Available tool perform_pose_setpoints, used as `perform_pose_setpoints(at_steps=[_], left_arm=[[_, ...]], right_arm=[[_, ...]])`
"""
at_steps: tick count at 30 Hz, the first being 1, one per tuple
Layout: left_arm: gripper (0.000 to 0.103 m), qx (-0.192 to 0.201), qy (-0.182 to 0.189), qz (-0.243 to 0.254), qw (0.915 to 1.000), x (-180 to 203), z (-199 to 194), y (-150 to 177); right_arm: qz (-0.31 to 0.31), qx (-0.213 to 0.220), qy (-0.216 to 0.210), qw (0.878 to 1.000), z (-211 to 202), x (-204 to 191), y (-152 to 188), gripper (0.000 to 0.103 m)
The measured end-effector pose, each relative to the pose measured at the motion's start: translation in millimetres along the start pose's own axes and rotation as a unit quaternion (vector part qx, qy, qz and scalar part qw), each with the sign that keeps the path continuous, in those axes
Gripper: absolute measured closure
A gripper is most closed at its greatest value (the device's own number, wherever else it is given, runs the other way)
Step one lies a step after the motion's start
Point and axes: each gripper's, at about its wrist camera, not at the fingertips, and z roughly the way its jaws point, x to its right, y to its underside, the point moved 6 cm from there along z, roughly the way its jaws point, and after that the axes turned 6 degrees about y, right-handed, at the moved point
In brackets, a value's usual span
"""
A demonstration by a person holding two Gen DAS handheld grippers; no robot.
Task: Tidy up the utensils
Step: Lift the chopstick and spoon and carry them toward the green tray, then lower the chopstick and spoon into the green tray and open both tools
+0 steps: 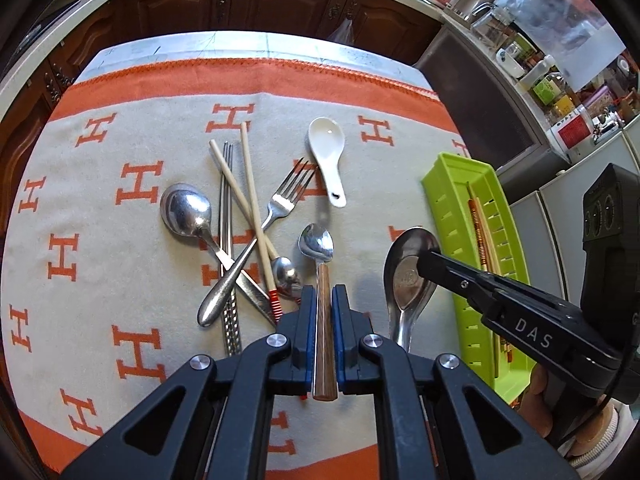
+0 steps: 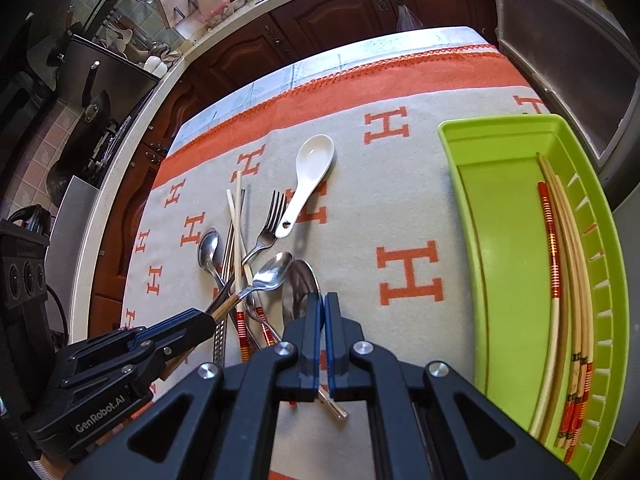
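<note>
the green tray on the right holds only chopsticks, laid lengthwise. the left gripper clamps a wooden-handled spoon, bowl pointing far. the right gripper pinches the big steel spoon.

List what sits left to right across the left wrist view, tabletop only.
Big steel spoon → fork → wooden-handled spoon in the left gripper → white ceramic spoon → large steel ladle spoon → green tray.

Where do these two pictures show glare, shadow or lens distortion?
Left wrist view: glare on the round steel spoon bowl; the white ceramic spoon casts a soft shadow on the orange-and-grey cloth. Right wrist view: the fisheye curves the green plastic tray; corners are dark.
</note>
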Motion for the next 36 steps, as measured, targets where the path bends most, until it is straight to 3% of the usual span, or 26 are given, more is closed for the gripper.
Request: perform_pose_setpoints(at_steps=[16,22,30,34,36], left_arm=[[0.098,0.037,0.054,0.08,0.9946,87.1,-41.8,-27.7],[0.098,0.03,0.08,0.118,0.9894,135.2,-25.3,-31.9],[0.098,-0.023,0.066,0.137,0.9881,170.9,39.8,-17.1],[0.098,-0.067,0.069,0.134,0.9864,170.7,62.7,0.9],[0.091,-0.085,0.072,0.133,0.9848,169.9,68.4,8.6]], right_arm=[[0.039,0.036,0.003,0.999,-49.6,33.6,-4.3,0.101],[0.049,0.056,0.052,0.996,-78.3,82.1,-11.4,0.101],[-0.001,0.005,0.124,0.992,-57.3,127.1,-5.8,0.101],[-0.028,-0.014,0.134,0.99,-46.4,134.8,-7.1,0.101],[-0.034,-0.023,0.136,0.99,-41.3,135.9,-8.4,0.099]])
